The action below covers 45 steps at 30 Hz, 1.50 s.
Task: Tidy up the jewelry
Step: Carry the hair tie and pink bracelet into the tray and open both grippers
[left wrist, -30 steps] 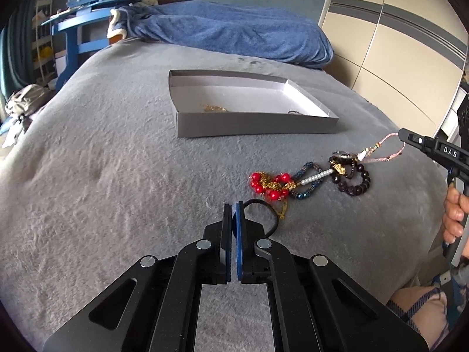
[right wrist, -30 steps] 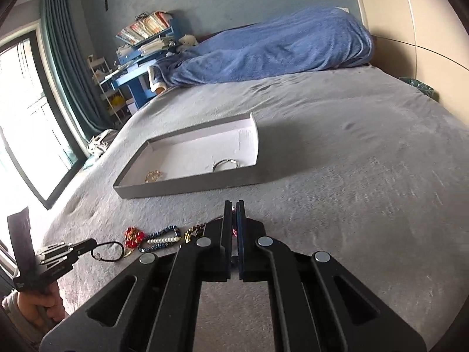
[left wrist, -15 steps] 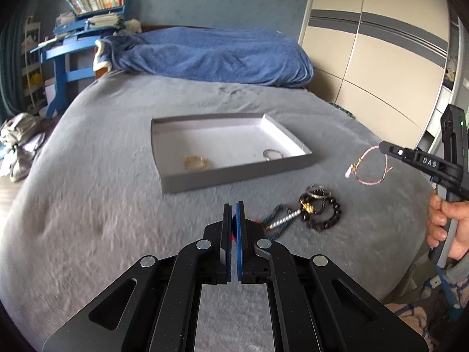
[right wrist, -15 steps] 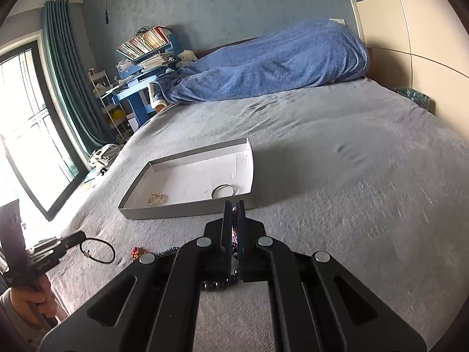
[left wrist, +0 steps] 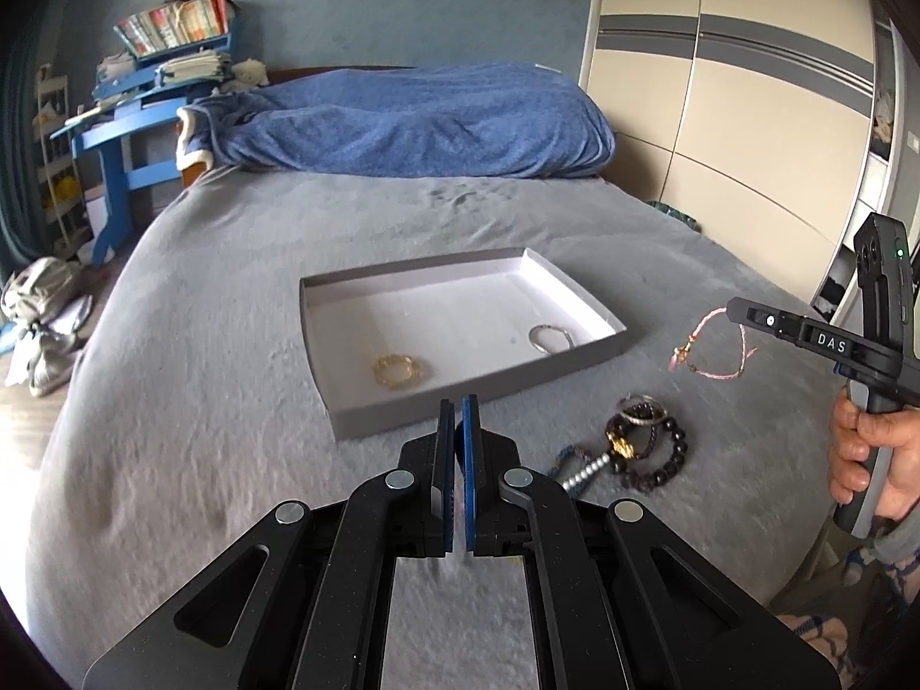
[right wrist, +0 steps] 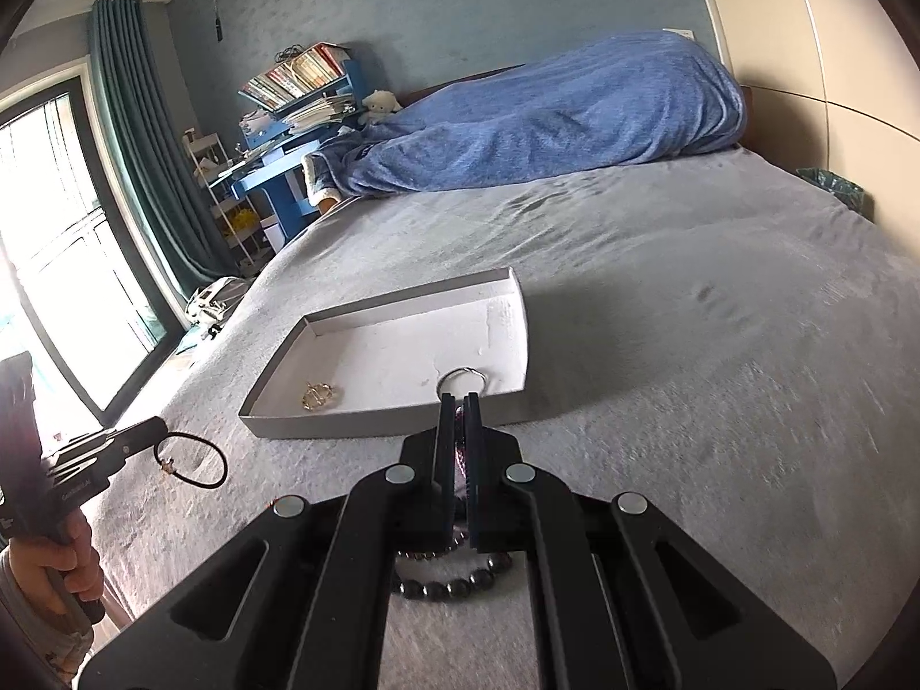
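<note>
A shallow grey tray (left wrist: 489, 397) (right wrist: 391, 422) lies on the grey bed, holding a gold bracelet (left wrist: 397, 369) (right wrist: 317, 395) and a silver ring (left wrist: 550, 337) (right wrist: 462, 378). My left gripper (left wrist: 458, 408) (right wrist: 158, 430) is shut on a black cord bracelet (right wrist: 192, 460), held above the bed, near the tray's front left. My right gripper (right wrist: 459, 402) (left wrist: 731, 307) is shut on a pink cord bracelet (left wrist: 713, 345), held in the air right of the tray. A pile of bead bracelets (left wrist: 638, 448) (right wrist: 454, 578) lies on the bed before the tray.
A blue blanket (left wrist: 414, 121) is heaped at the far end of the bed. A blue desk with books (left wrist: 149, 86) stands at the far left. Wardrobe doors (left wrist: 747, 115) run along the right. A window with curtains (right wrist: 86, 230) is to the left.
Both grippers have lifted their bracelets off the bed and risen. The pink bracelet left the pile and now hangs free. The black bracelet also hangs free.
</note>
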Tool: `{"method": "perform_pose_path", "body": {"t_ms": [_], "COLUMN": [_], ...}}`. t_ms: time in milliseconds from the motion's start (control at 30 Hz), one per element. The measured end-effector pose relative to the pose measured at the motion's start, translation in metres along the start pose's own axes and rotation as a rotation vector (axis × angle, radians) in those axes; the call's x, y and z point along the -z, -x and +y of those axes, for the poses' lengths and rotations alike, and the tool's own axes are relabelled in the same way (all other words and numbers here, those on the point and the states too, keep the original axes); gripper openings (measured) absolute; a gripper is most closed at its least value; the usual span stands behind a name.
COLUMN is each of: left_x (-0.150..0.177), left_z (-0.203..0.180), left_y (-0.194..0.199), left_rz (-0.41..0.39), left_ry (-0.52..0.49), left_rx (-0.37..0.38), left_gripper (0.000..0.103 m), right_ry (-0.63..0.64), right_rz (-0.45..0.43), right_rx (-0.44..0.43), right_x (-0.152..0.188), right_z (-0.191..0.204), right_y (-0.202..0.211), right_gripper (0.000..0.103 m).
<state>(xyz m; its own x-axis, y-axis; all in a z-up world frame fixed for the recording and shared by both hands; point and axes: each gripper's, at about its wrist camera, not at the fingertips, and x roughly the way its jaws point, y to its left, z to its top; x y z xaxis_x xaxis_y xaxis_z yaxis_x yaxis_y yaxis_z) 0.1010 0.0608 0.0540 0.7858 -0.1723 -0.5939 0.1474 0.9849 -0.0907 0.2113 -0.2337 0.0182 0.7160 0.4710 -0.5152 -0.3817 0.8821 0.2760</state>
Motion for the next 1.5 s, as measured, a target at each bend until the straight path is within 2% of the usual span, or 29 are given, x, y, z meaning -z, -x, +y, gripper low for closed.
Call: {"method": "perform_pose_path", "body": {"t_ms": [333,667,800,1033,1167,1400,1467,1500], "left_x": [-0.037,-0.075,-0.083,-0.091,-0.087,-0.063,-0.061,-0.059], "left_z": [0.007,0.010,0.015,0.020,0.028,0.032,0.033,0.033], "left_y": [-0.029,-0.082,-0.109,-0.153,-0.173,-0.198,-0.199,-0.197], "left_rz": [0.001,0.027,0.049,0.092,0.116,0.212,0.223,0.225], "left_ry": [-0.032,-0.047,-0.028,-0.011,0.026,0.013,0.010,0.005], "left_rx": [-0.020,-0.022,-0.023,-0.031,-0.043,-0.084,-0.085,-0.091], "left_gripper": [0.003,0.003,0.003,0.003,0.003,0.003,0.010,0.020], "right_ry": [0.049,0.065,0.035,0.080,0.116,0.119,0.114,0.107], "right_rz": [0.000,0.071,0.114,0.139,0.158,0.245,0.259,0.274], "right_rx": [-0.044,-0.077,-0.062,-0.005,0.034,0.023,0.012,0.004], "right_x": [-0.039,-0.073,-0.079,-0.090,-0.084,-0.053,-0.047,-0.044], "right_z": [0.021,0.039,0.033,0.031,0.029,0.024,0.024,0.023], "right_y": [-0.036,-0.110,-0.143,-0.188,-0.207,-0.222,-0.223,-0.224], "right_gripper": [0.003,0.003,0.003,0.003,0.003,0.003,0.003,0.006]}}
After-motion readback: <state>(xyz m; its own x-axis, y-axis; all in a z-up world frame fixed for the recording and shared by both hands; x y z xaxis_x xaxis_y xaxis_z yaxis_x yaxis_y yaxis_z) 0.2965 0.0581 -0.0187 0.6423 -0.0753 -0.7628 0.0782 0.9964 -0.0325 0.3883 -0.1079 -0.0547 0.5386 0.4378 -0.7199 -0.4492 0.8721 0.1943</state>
